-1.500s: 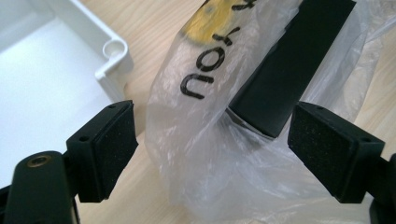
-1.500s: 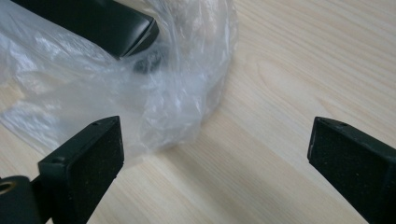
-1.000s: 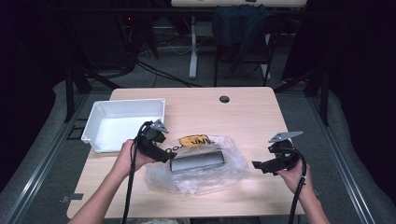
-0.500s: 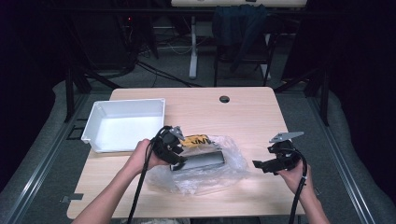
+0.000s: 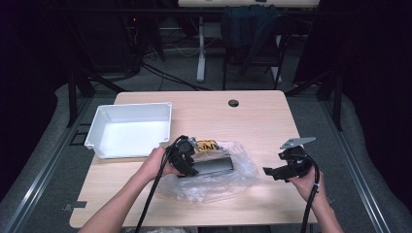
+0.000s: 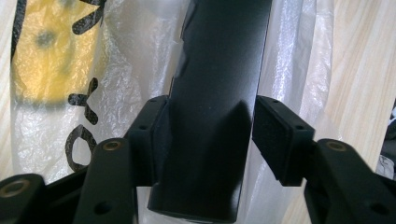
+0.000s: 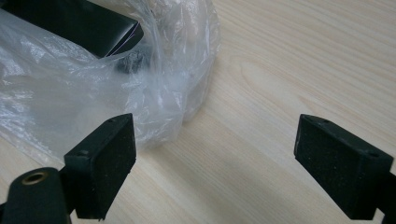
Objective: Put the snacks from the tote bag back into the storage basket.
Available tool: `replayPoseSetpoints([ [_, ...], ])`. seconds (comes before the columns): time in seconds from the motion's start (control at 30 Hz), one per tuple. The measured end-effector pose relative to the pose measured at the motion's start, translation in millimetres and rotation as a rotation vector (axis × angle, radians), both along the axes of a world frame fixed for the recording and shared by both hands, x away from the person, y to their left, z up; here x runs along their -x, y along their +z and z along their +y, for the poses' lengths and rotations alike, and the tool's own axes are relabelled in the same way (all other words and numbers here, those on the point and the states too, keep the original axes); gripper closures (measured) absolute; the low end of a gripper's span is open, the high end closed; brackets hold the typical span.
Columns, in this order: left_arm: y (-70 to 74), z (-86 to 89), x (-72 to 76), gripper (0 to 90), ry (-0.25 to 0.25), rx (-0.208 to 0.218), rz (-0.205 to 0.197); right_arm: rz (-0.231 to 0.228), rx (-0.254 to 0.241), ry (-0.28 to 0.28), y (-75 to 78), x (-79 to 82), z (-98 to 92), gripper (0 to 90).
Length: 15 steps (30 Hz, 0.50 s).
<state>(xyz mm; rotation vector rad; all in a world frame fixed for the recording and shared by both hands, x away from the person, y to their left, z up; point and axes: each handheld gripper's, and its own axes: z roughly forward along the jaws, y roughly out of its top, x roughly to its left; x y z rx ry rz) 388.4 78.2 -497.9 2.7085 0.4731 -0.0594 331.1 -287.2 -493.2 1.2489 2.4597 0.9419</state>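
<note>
A long dark grey box (image 5: 214, 166) lies with a clear plastic bag (image 5: 214, 187) at the table's front middle. Yellow packaging with black print (image 5: 206, 144) shows through the bag behind it. My left gripper (image 5: 190, 165) is at the box's left end. In the left gripper view the box (image 6: 215, 93) runs between the jaws of this gripper (image 6: 208, 135), whose pads stand close along its sides. These jaws have just been opening and I see no firm press. My right gripper (image 5: 272, 172) hovers open to the right of the bag; its view (image 7: 215, 154) has bare wood between the pads, beside the bag's edge (image 7: 93, 84).
A white rectangular tray (image 5: 131, 106) stands at the back left of the wooden table (image 5: 262, 126), just behind my left hand. A round cable hole (image 5: 233, 103) sits near the far edge. Dark chairs and desk legs stand beyond the table.
My left hand has moved right and down, from the tray's front corner to the box's left end, and its jaws now straddle the box. The right hand has kept still.
</note>
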Motion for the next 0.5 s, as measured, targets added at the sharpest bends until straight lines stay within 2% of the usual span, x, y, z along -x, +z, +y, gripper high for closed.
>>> replayPoseSetpoints([
  [0.1, -0.5, -0.2, -0.6, 40.4, -0.005, -0.008, 0.005, -0.006, 0.003, 0.003, -0.1, 0.2, 0.8, 12.3],
  [0.17, -3.1, -1.7, -0.6, 36.6, -0.007, -0.036, 0.005, -0.005, 0.006, 0.006, -0.1, 0.1, 1.0, 12.3],
  [0.3, -9.8, -3.0, -0.3, 36.4, -0.018, -0.061, 0.02, -0.001, 0.008, 0.003, -0.2, 0.3, 1.0, 12.4],
  [0.5, -14.9, -8.0, 1.7, 38.0, -0.018, -0.087, 0.009, 0.003, 0.01, 0.001, -1.3, -0.5, 1.1, 12.5],
])
